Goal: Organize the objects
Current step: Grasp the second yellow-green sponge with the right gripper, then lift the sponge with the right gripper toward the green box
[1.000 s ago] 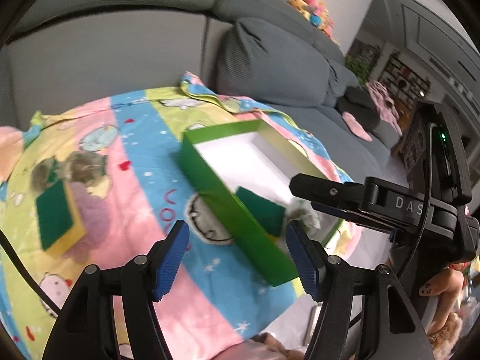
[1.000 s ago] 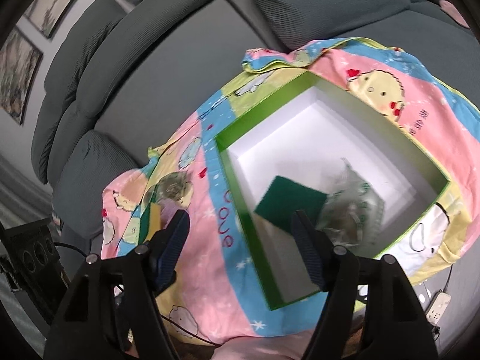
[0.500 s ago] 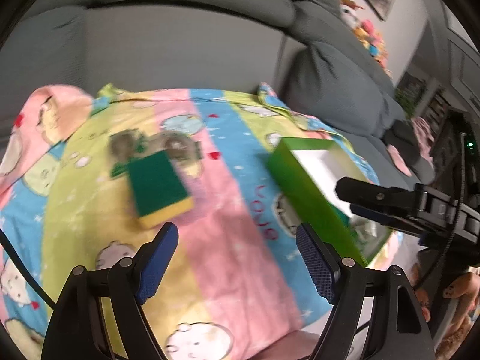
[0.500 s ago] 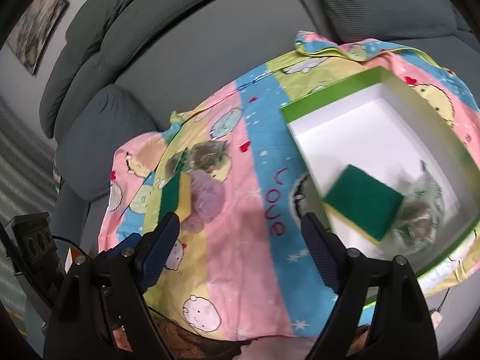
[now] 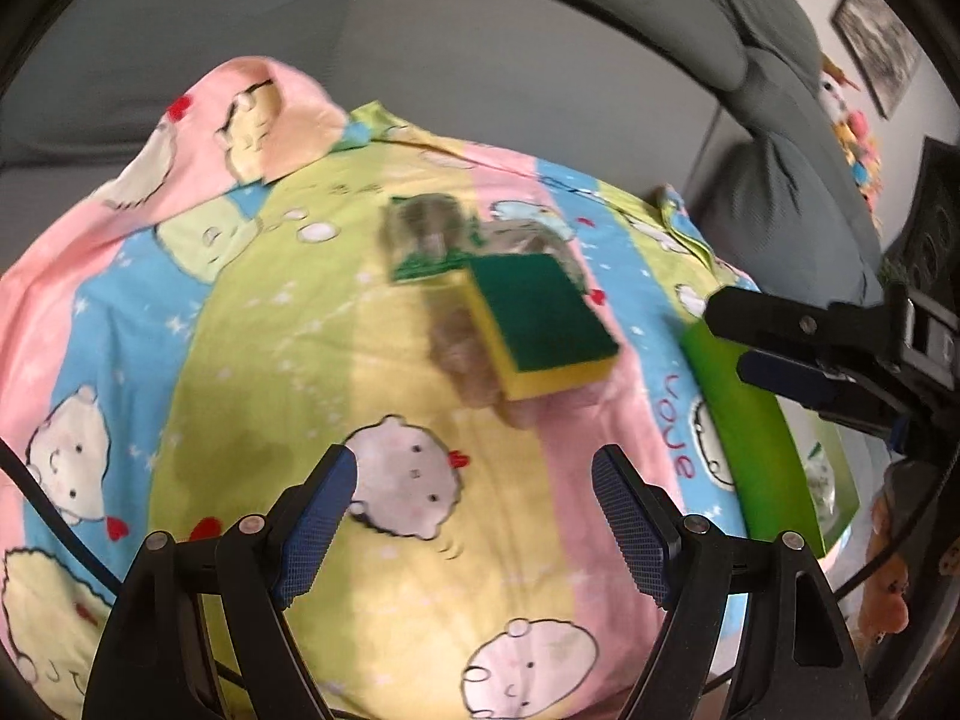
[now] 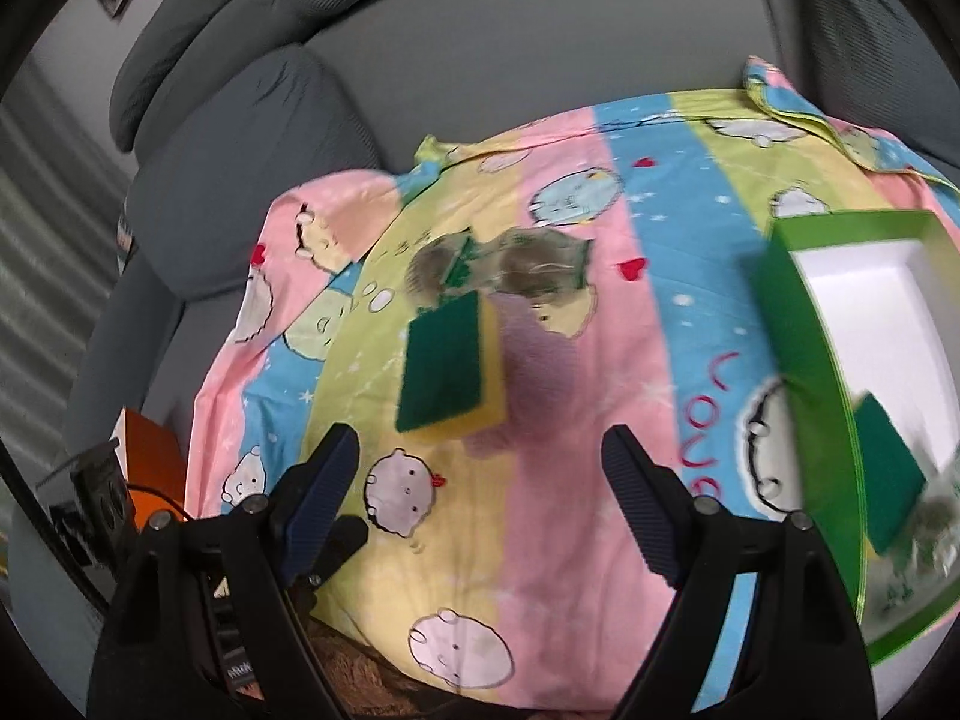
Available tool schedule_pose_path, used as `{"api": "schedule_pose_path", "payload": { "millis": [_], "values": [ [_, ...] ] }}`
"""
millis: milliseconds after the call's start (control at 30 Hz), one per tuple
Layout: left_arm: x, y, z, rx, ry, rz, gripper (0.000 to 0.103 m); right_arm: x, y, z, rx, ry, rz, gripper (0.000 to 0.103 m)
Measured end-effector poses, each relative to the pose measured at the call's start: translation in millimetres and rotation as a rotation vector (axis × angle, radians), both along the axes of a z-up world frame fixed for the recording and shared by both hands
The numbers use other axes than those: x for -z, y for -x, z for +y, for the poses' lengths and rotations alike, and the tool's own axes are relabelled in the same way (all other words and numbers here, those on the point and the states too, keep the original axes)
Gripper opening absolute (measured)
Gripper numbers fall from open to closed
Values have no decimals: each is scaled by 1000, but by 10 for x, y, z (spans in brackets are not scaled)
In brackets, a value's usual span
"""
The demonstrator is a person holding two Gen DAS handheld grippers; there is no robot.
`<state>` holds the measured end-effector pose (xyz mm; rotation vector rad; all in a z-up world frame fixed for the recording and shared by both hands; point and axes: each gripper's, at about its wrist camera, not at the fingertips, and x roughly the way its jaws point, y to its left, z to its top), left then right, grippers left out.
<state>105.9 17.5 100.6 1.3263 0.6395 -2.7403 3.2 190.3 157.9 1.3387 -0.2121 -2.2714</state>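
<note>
A green-and-yellow sponge (image 5: 540, 324) (image 6: 450, 366) lies on the cartoon-print cloth (image 5: 270, 360) (image 6: 630, 330), next to two clear packets of steel wool (image 5: 429, 234) (image 6: 522, 261) behind it. A green box with a white inside (image 6: 786, 324) (image 5: 750, 438) stands to the right and holds another sponge (image 6: 888, 474) and a clear packet (image 6: 930, 534). My left gripper (image 5: 474, 510) hangs open and empty in front of the loose sponge. My right gripper (image 6: 480, 480) is open and empty too, near that sponge; its body shows at the right of the left wrist view.
The cloth covers a stand in front of a grey sofa (image 5: 480, 60) (image 6: 480, 30). Soft toys (image 5: 852, 126) sit at the far right of the sofa. An orange object (image 6: 150, 456) and a black device with a cable lie low on the left.
Both grippers swung left, away from the box and toward the loose sponge and packets, and their jaws widened. The box slid to the right edge of both views.
</note>
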Motion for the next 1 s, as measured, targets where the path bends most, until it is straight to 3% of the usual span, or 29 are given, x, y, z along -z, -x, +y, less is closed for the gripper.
{"api": "schedule_pose_path", "payload": {
  "millis": [267,567,733,900,1000],
  "values": [
    [177,-31,-171,-48,-41,-33,81,253,316,-501,-55,-95,-65,83],
    [329,-44,-284,-65,-69,-64,81,624,464,-770,-80,-183,-126,82],
    [374,-46,-317,-75,-84,-72,81,761,493,-803,-87,-219,-136,65],
    [379,-45,-328,-75,-89,-74,81,762,434,-765,-91,-226,-98,62],
    [369,-50,-321,-72,-90,-70,81,669,319,-658,-101,-176,-94,62]
  ]
}}
